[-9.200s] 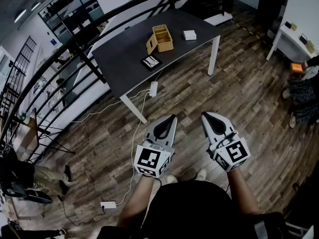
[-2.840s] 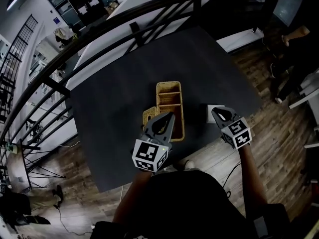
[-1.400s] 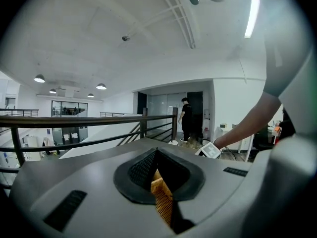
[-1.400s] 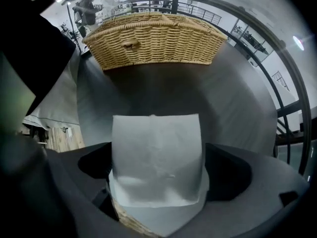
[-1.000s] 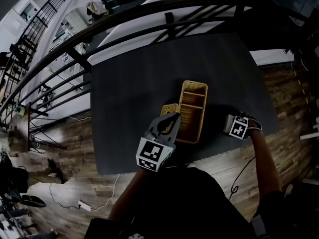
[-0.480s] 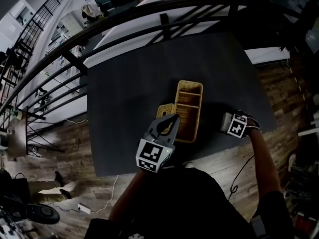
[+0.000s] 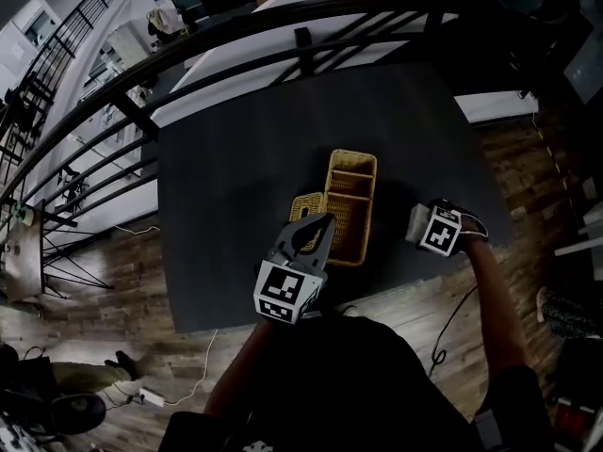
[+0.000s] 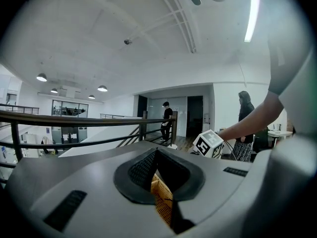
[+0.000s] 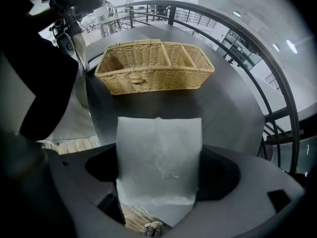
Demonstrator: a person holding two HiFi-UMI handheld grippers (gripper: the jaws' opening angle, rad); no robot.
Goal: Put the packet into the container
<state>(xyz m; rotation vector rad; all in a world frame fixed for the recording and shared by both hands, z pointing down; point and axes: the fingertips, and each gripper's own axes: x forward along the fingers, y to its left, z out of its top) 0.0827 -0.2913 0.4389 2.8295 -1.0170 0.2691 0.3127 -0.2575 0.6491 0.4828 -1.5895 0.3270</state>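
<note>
A white packet (image 9: 159,157) hangs between the pads of my right gripper (image 9: 158,171), which is shut on it and points straight down above the dark table (image 7: 236,158). In the head view this gripper (image 7: 429,233) is at the table's right front, and the packet (image 7: 416,222) shows as a pale patch beside its marker cube. The wicker container (image 7: 349,205), an oblong basket with dividers, stands just left of it; in the right gripper view the container (image 9: 153,66) lies beyond the packet. My left gripper (image 7: 324,220) hovers shut and empty at the container's near left.
A small wicker piece (image 7: 306,207) leans at the container's left side. A black railing (image 7: 283,26) curves behind the table. The table's front edge runs just under both grippers, with wooden floor (image 7: 122,281) below. Two people (image 8: 167,120) stand far off in the left gripper view.
My right gripper has risen off the table with the packet in it and drifted slightly towards the container. The left gripper has stayed put.
</note>
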